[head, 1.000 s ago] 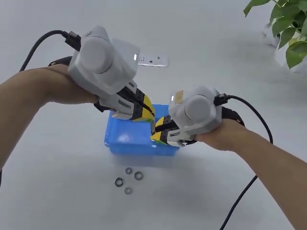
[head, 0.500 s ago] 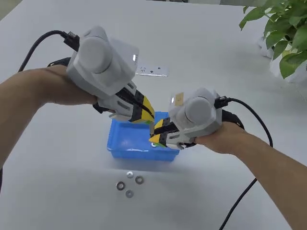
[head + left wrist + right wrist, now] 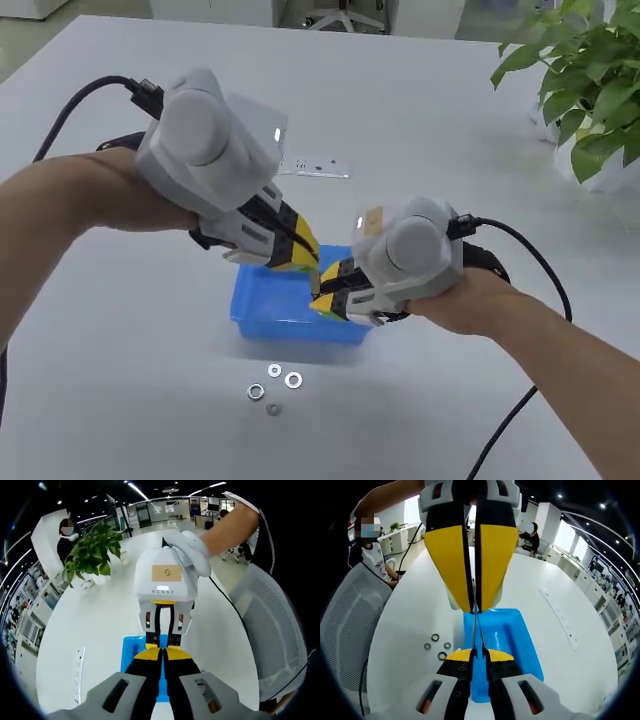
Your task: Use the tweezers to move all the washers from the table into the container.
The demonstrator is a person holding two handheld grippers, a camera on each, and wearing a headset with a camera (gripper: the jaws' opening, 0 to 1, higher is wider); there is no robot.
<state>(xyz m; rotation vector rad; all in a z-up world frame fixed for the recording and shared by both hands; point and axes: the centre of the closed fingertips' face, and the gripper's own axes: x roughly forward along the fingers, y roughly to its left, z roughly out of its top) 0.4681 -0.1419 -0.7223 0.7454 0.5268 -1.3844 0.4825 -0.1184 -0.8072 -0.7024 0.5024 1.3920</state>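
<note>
The left gripper (image 3: 310, 260) and the right gripper (image 3: 321, 290) meet tip to tip above a shallow blue plastic rectangular container (image 3: 262, 312) that sits on the white desk (image 3: 450, 150). The slim metal tweezers (image 3: 474, 630) bridge the gap between them. In the right gripper view their long axis runs straight up from the right gripper's own jaws to the yellow-tipped jaws of the left gripper facing it, over the container's open tray (image 3: 515, 640). The two thin arms lie slightly apart at the right gripper's end and come together at the left gripper's end; which end is the working tip I cannot tell. Both pairs of jaws are clenched on the tweezers, each with only a narrow slit left between its pads. In the left gripper view the left gripper's jaws (image 3: 162, 652) point straight at the right gripper's white housing. Four small silver metal washers (image 3: 275, 385) lie flat on the desk in a loose cluster just beside the container's near long wall, apart from it and outside it. A white power strip (image 3: 315, 167) lies farther back on the desk, and a green leafy plant (image 3: 585, 70) stands at the far right corner.
</note>
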